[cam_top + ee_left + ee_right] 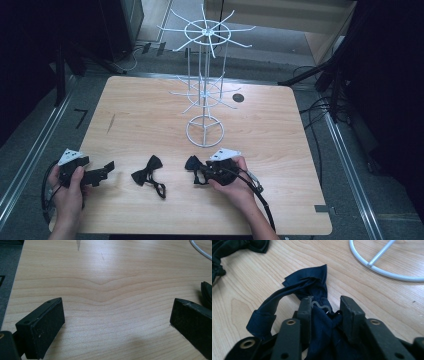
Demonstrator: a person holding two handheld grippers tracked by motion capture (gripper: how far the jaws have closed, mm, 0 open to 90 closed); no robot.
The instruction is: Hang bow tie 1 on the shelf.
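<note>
High view: right gripper (202, 172) on dark bow tie (192, 162), near counter (280, 150) front, below white rack (204, 131). Second bow tie (148, 171) apart, left.

Left gripper view: left gripper (117, 322) wide, released, nothing between.

Right gripper view: clenched on tie's middle, by metal hook (320, 305). Best squeeze firm, lift slow, keep hook free for rack.

Left gripper (102, 172) rests low with jaws wide apart; right gripper (325, 308) has jaws drawn close

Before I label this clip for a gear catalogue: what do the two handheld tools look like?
Both are black. The left tool and right tool each carry a grey three-cornered plate on top. Flat rectangular black pads end the jaws, and a black cable trails from the right one.
</note>
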